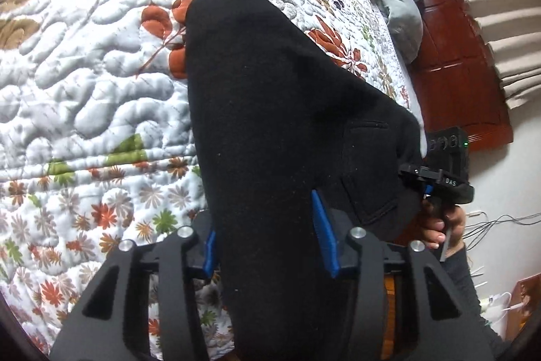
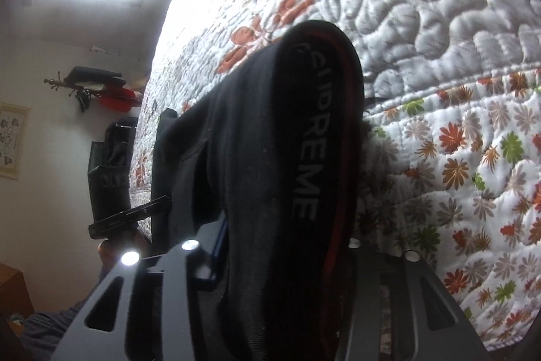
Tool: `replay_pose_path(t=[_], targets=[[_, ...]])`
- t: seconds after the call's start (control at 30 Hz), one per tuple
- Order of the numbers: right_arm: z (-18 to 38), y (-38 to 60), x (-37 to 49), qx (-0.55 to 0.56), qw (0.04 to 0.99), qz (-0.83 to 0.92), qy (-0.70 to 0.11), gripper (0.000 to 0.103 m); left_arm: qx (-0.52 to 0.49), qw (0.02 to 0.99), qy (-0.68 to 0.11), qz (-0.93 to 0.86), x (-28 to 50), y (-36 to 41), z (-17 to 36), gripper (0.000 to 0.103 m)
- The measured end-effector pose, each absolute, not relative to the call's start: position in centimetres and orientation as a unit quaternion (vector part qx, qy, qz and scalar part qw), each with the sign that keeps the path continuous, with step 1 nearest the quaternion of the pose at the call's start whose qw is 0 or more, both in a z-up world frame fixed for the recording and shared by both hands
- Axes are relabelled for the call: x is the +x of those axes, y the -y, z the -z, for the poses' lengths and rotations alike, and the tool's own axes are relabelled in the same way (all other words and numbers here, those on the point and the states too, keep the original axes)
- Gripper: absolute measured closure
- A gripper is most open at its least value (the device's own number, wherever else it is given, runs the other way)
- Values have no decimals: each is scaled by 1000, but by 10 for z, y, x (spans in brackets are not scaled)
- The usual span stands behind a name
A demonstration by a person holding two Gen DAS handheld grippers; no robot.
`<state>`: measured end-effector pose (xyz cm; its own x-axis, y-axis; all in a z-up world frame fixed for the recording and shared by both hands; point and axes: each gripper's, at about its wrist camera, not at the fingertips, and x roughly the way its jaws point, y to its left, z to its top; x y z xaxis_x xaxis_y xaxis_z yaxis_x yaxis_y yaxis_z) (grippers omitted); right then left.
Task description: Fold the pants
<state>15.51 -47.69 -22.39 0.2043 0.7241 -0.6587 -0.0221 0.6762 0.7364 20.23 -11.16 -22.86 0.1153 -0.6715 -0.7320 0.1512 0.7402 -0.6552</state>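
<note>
Both the left gripper point(image 1: 267, 235) and right gripper point(image 2: 284, 263) clamp the black pants point(image 1: 270, 110), which extend lengthwise away over the quilt point(image 1: 94, 63).

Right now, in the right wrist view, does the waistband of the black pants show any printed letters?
Yes, the waistband of the black pants carries pale letters, of which REME reads clearly, beside a red edge.

The black fabric pants point(image 1: 270, 124) lie between the fingers of the left gripper point(image 1: 267, 246), stretching ahead of it over the white floral quilted bedspread point(image 1: 94, 83). The right gripper point(image 1: 436, 178) sits to its right, at the pants' edge.
</note>
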Motion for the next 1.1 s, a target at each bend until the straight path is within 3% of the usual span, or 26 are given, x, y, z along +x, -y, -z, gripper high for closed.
replay_pose_path(t=[0.3, 0.67, 1.1], targets=[[195, 454, 146, 283, 738, -251, -559, 72, -192, 735, -588, 278, 198, 115, 207, 73], [154, 403, 157, 264, 746, -288, -539, 73, -146, 782, -541, 271, 181, 76, 146, 74], [132, 259, 264, 219, 735, -363, -529, 73, -135, 834, -498, 197, 208, -47, 112, 74]])
